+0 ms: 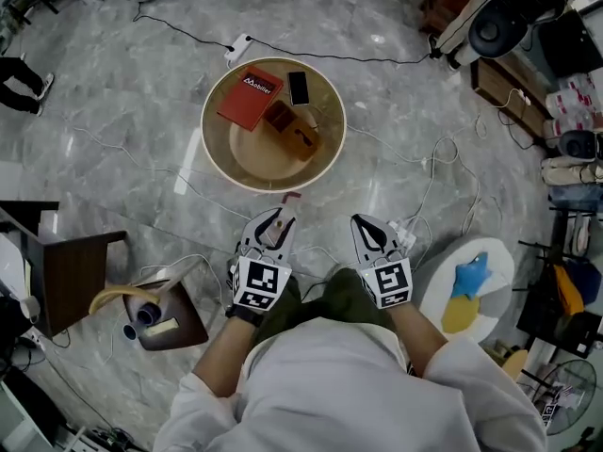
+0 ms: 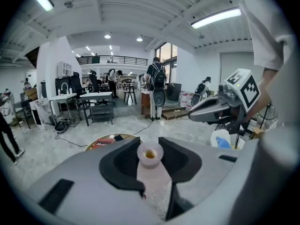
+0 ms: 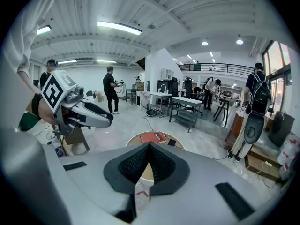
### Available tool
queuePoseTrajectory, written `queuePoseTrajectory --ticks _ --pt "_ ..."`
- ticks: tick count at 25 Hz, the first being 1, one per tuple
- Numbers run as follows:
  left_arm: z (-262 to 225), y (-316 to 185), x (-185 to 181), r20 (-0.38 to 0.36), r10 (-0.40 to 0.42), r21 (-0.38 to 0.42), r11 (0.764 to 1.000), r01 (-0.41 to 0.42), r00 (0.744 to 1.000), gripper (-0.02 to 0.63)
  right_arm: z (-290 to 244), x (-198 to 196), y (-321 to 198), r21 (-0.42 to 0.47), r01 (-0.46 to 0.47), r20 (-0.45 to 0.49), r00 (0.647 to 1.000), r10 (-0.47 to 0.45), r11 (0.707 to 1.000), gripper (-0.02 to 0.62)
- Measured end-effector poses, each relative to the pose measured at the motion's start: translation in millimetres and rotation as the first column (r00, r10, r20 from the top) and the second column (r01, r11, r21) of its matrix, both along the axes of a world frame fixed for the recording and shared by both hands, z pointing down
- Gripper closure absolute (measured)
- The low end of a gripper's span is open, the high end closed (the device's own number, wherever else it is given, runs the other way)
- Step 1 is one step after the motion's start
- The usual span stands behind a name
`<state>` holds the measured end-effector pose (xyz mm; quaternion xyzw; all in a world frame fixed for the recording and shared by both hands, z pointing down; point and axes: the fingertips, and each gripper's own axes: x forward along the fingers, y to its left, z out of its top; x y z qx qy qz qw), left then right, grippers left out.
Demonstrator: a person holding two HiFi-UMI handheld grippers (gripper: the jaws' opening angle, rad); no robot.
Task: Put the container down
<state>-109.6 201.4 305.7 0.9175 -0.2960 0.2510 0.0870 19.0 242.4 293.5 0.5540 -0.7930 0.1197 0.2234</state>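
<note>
A small translucent container [image 2: 150, 154] with an open top and something amber inside stands upright between the jaws of my left gripper [image 2: 150, 148], which is shut on it. In the head view, the left gripper [image 1: 274, 226] hovers over the floor just short of the round wooden table [image 1: 219, 149], with the container mostly hidden. My right gripper [image 1: 369, 230] is beside it at the same height. Its jaws [image 3: 149, 146] meet at the tips with nothing between them. The table carries a red book [image 1: 251, 95], a dark phone [image 1: 299, 88] and a brown box [image 1: 290, 128].
A low brown stool [image 1: 179, 320] with small items stands at my left, beside a dark chair [image 1: 80, 273]. A white round seat [image 1: 494, 264] with blue and yellow things is at the right. Cables and a power strip [image 1: 238, 48] lie on the marble floor. People stand far off.
</note>
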Motion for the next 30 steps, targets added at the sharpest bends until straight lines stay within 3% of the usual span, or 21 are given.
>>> queuePoseTrajectory --ticks 6,15,24,30 --pt "19 -38 -6 0.004 0.005 -0.017 1.0 -0.005 1.0 0.481 16 -16 -35 -0.012 0.016 -0.003 1.0 -0.016 1.0 0.572" --pt "48 -102 9 0.027 -0.094 -0.027 0.995 0.095 0.995 0.48 60 -2 -107 -0.056 0.151 0.06 0.987 -0.148 0.987 0.572" --pt "98 -186 44 0.061 -0.284 -0.031 0.958 0.286 0.957 0.48 92 52 -202 -0.062 0.343 0.104 0.936 -0.336 0.937 0.572" --pt "148 -232 65 0.092 -0.343 -0.048 0.936 0.349 0.935 0.48 133 80 -249 -0.086 0.391 0.074 0.92 -0.386 0.916 0.572"
